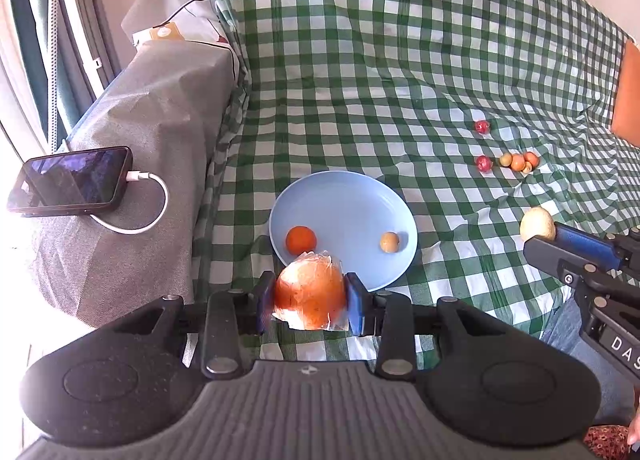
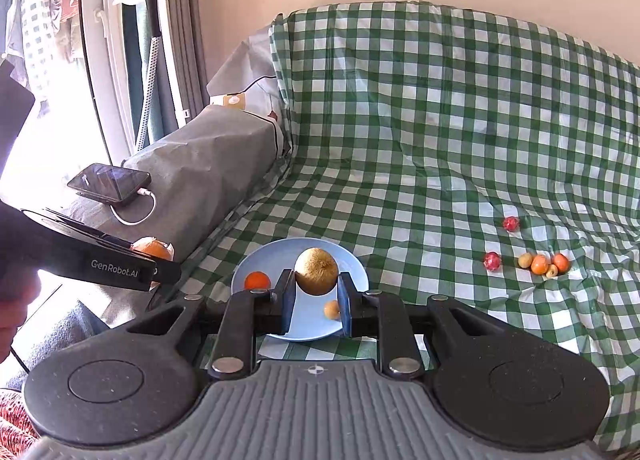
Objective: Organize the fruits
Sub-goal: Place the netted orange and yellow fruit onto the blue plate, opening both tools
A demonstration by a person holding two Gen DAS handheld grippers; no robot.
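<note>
A light blue plate (image 1: 352,199) (image 2: 352,260) lies on the green checked cloth. It holds a small orange fruit (image 1: 301,240) (image 2: 257,280) and a small tan fruit (image 1: 389,242) (image 2: 331,309). My left gripper (image 1: 310,302) is shut on a plastic-wrapped orange (image 1: 309,294), held just at the plate's near rim; it also shows in the right wrist view (image 2: 152,248). My right gripper (image 2: 316,296) is shut on a brown kiwi (image 2: 316,271) above the plate; the kiwi shows at the right in the left wrist view (image 1: 537,223).
Two red fruits (image 1: 483,126) (image 1: 483,163) and a cluster of small orange and tan fruits (image 1: 519,161) (image 2: 543,263) lie on the cloth to the right. A phone (image 1: 70,181) on a white charging cable rests on the grey-covered armrest at left. An orange cushion (image 1: 628,99) is at far right.
</note>
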